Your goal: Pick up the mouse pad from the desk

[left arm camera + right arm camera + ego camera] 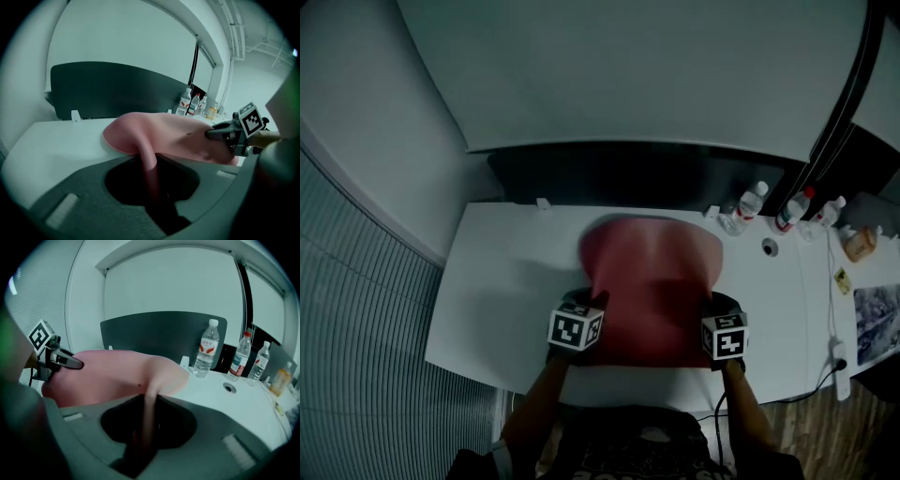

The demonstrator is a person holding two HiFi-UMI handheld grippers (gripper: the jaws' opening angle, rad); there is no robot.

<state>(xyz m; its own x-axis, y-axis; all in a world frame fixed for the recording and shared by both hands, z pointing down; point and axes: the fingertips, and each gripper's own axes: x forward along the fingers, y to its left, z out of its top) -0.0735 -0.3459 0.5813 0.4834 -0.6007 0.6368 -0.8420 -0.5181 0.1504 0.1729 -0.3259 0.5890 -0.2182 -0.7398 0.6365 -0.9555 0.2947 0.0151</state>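
The left tongs (pixel 149 161) and right tongs (pixel 149 404) each clamp a near corner of the pink mouse pad (pixel 654 281), its near edge raised and its far edge seemingly on the worktop (pixel 506 272), so the lift looks half done.

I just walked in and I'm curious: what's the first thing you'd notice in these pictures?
The big pink mouse pad in the middle of the white desk stands out first. It droops between the left gripper and the right gripper, whose jaws pinch its near corners. After that, the eye goes to the row of water bottles at the desk's far right.
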